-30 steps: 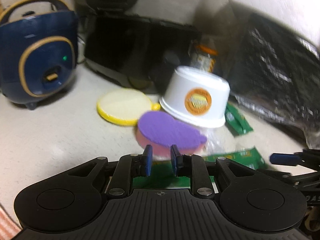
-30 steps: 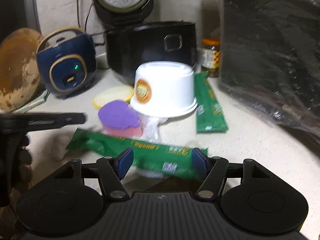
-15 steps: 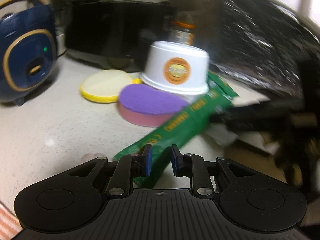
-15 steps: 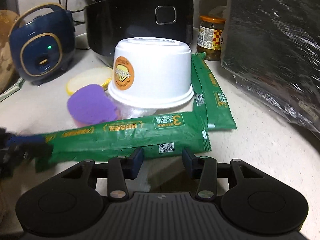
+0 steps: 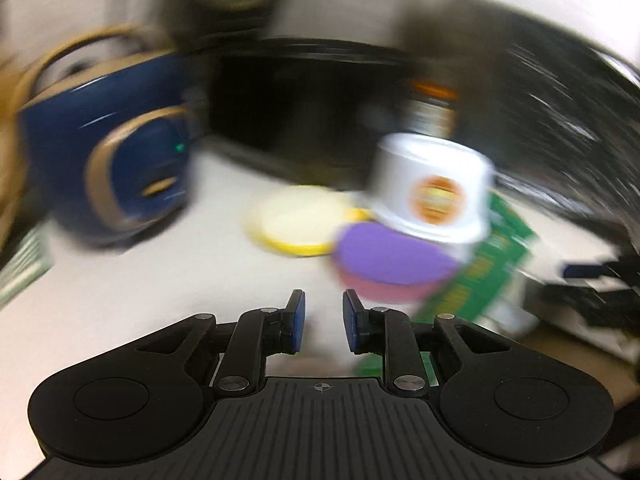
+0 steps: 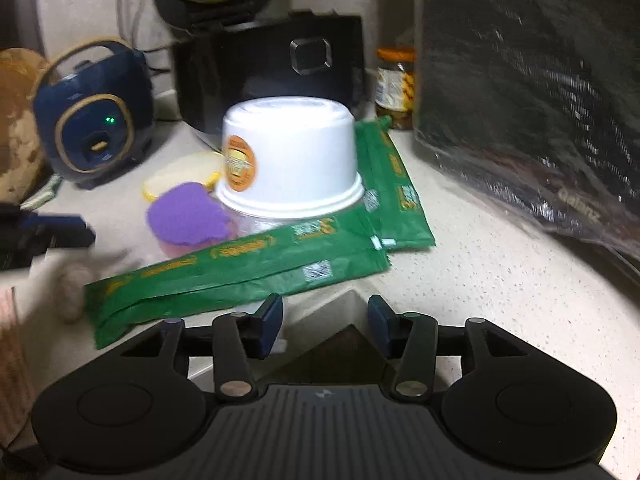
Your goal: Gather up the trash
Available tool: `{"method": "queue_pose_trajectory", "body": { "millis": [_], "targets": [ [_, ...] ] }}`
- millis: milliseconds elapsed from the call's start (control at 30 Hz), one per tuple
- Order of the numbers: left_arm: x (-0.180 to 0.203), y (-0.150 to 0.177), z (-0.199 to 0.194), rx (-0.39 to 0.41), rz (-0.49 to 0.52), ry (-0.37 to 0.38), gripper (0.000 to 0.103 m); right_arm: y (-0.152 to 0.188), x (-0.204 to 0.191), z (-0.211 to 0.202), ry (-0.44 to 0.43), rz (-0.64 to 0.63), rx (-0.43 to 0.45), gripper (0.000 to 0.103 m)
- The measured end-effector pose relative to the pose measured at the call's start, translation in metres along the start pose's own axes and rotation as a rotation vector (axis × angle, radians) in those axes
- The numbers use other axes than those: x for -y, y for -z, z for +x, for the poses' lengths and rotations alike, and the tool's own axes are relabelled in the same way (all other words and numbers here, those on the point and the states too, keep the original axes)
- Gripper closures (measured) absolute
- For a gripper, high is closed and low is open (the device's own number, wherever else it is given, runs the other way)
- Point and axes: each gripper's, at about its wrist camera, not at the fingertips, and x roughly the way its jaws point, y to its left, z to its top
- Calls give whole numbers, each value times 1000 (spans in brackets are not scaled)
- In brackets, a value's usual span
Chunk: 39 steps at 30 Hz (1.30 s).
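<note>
The long green wrapper [image 6: 240,276], a flat glossy plastic sleeve with gold print, lies on the speckled pale countertop [image 6: 500,280] with its long axis running from low left to upper right, its right end just beside a second green wrapper [image 6: 396,188] that points away toward the jar [image 6: 394,84]. An upturned white tub [image 6: 292,160] with a round orange label stands behind it, next to a purple-topped pink sponge [image 6: 188,220] (round and soft-looking). The right gripper [image 6: 325,326] is opening with nothing between its blue pads, and the left gripper [image 5: 322,322] has its pads apart and empty over bare counter, in a blurred view
</note>
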Motion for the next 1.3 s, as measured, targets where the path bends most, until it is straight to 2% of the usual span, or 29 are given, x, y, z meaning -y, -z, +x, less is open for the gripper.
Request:
{"method": "queue_pose_trajectory", "body": {
  "millis": [67,167,233,367,500,600,667,733,767,833,933,967,1100,1167,1200,1300],
  "targets": [
    [-20,3,-6,0,-91,-20,80,-2,-10,-7,-19,-46,33,51],
    [-33,11,-11,-17,-163,33,80,-8,-31,-12,-64,-119,78,42],
    [-27,21,-11,-31,-146,50,80,-12,-44,-9,-91,-164,91,42],
    [-14,35,-6,-45,-110,36,80,-23,-72,9,-138,-235,80,42],
    [-9,40,-8,-31,-110,58,80,-33,-98,31,-131,-354,105,40],
    [-7,42,-9,-30,-112,73,80,-43,-109,57,-101,-402,78,40],
    [-9,43,-9,-30,-119,81,80,-49,-111,73,-95,-397,46,38],
    [-11,44,-9,-30,-135,82,80,-54,-109,88,-118,-368,-13,29],
    [-12,45,-10,-28,-141,81,80,-57,-107,97,-131,-343,-57,29],
    [-15,47,-12,-24,-157,81,80,-59,-106,100,-145,-305,-73,29],
    [-17,47,-11,-27,-167,83,79,-62,-105,95,-269,-265,-114,29],
    [-16,47,-11,-28,-164,83,79,-62,-107,95,-278,-270,-113,29],
    [-11,41,-15,-6,-145,88,79,-61,-120,107,-209,-325,-109,29],
    [-7,37,-21,28,-124,97,79,-64,-120,113,-209,-292,-127,42],
    [-5,35,-23,46,-112,103,79,-67,-118,112,-221,-269,-128,42],
    [3,26,-21,66,-69,124,79,-74,-107,79,-268,-194,-31,43]
  ]
}}
